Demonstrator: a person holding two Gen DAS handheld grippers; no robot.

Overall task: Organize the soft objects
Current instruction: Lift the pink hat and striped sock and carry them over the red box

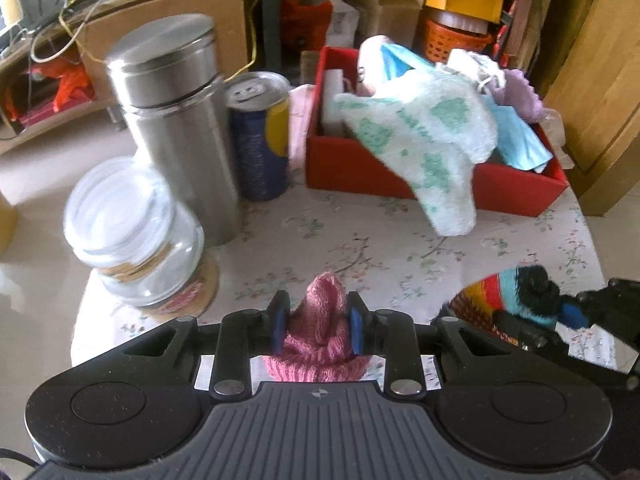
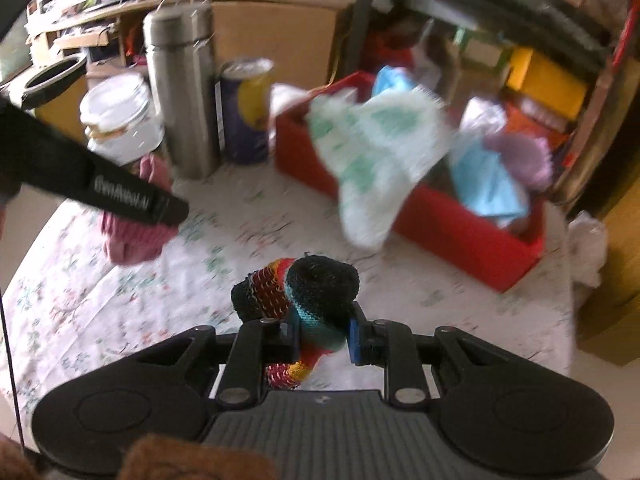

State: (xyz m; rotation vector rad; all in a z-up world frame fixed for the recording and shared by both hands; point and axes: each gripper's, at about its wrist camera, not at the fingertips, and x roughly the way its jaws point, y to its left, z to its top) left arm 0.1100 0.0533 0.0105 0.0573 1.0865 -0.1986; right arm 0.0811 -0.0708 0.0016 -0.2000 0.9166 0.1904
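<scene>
Pink ribbed knit piece (image 1: pixel 320 332) bunched; striped knit piece (image 2: pixel 308 300) rolled.

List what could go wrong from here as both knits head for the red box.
The white-green cloth drapes over the red box front wall; dropping more in could drag it out. The left gripper, holding the pink knit, is near the glass jar; a swing could topple it.

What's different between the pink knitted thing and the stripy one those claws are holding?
The pink knit piece is one plain colour; the striped knit piece has black, red, yellow and teal bands. The pink one sits in the left gripper, the striped one in the right gripper. Both are soft knits, clamped above the floral tablecloth.
</scene>
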